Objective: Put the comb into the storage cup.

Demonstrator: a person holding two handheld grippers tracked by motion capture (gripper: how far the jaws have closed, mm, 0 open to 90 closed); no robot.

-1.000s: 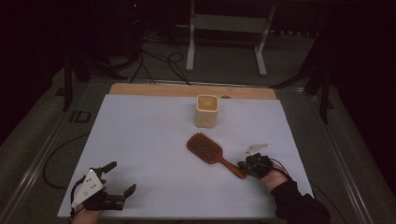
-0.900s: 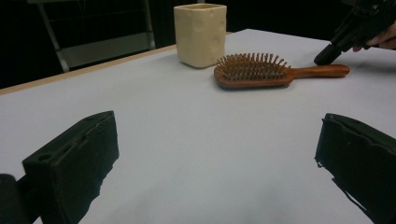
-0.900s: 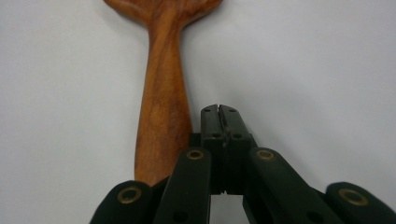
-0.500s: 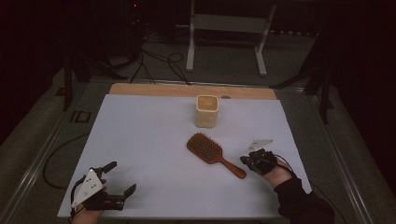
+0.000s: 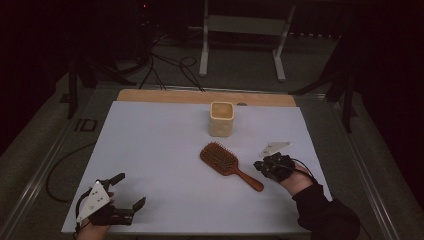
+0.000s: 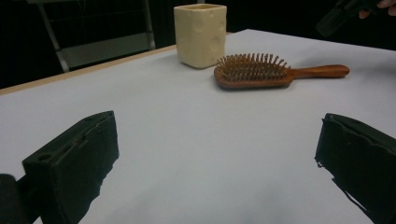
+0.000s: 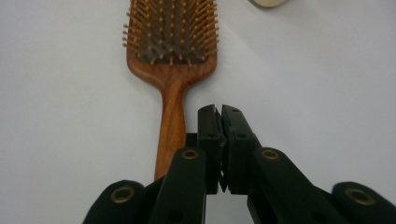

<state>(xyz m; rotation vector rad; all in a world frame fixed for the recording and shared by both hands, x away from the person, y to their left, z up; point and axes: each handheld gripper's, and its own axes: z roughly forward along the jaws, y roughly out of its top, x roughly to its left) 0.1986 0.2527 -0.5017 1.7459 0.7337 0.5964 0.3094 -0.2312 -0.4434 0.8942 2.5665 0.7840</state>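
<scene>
- Right claw (image 7: 219,109) has its jaws almost together, a thin slit between the pads, nothing gripped; it hangs just beside the hairbrush (image 7: 170,56) handle, to its right in the right gripper view, and whether it touches the wood I cannot tell
- High view puts the right claw (image 5: 261,165) at the handle end of the hairbrush (image 5: 227,164), hand and dark sleeve coming in from the bottom right
- Left claw (image 5: 131,191) sits at the near left corner of the bench (image 5: 150,145), jaws spread wide, holding nothing, well apart from the brush
- Left gripper view looks low across the white surface: bristles of the hairbrush (image 6: 261,73) point up, handle to the right, beige cup (image 6: 201,28) just behind it
- From above, the cup (image 5: 221,119) stands upright beyond the brush head, apart from it; its inside looks pale, contents hard to make out
</scene>
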